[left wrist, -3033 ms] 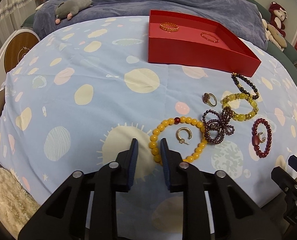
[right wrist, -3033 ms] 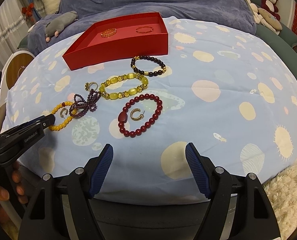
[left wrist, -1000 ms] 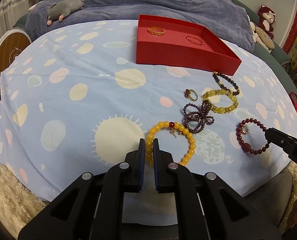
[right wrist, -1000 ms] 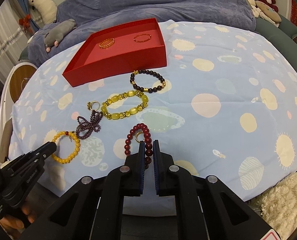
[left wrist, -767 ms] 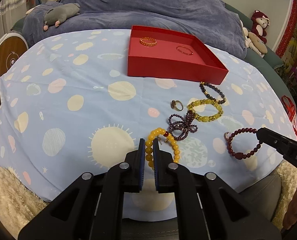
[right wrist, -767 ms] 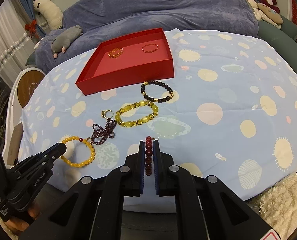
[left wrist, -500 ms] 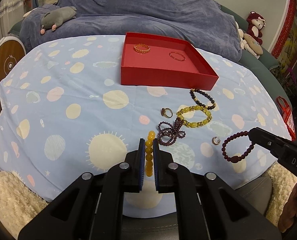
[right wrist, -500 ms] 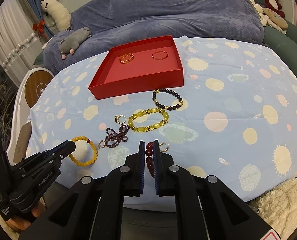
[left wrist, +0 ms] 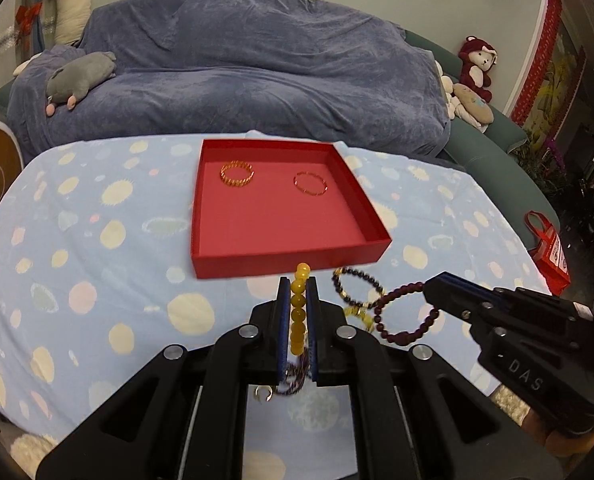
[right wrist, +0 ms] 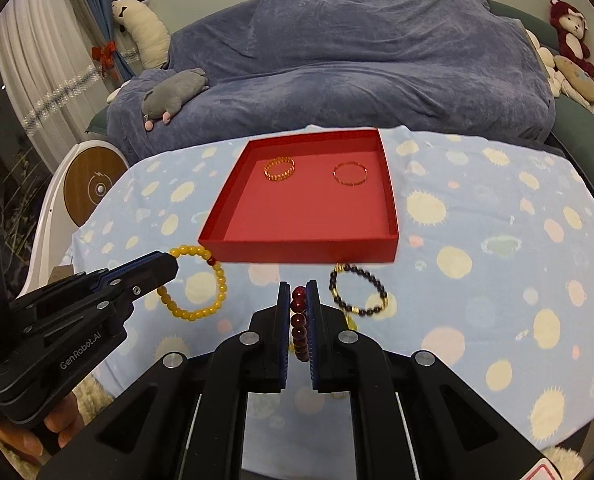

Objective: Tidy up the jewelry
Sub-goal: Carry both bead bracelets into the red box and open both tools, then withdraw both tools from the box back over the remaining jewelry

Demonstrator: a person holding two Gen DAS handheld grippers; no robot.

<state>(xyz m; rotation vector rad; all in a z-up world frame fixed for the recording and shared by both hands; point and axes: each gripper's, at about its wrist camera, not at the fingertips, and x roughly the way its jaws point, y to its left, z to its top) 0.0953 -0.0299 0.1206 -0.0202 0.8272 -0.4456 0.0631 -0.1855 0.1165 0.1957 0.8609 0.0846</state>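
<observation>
The yellow bead bracelet [left wrist: 298,312] is pinched edge-on between the pads of the left gripper [left wrist: 297,300], its loop hanging clear of the spotted cloth; in the right wrist view it shows as a full ring at centre left. The dark red bead bracelet [right wrist: 299,322] is clamped the same way in the right gripper [right wrist: 297,304], also lifted. Both grippers are closed down to the width of one bead. The red tray [left wrist: 285,258] sits straight ahead of both, filling mid-frame just above the fingertips, its near wall facing them, with a gold bracelet [left wrist: 237,173] and a thin red bracelet [left wrist: 309,184] at its far end. Neither gripper looks clearly nearer; each load probably has to clear that near wall.
</observation>
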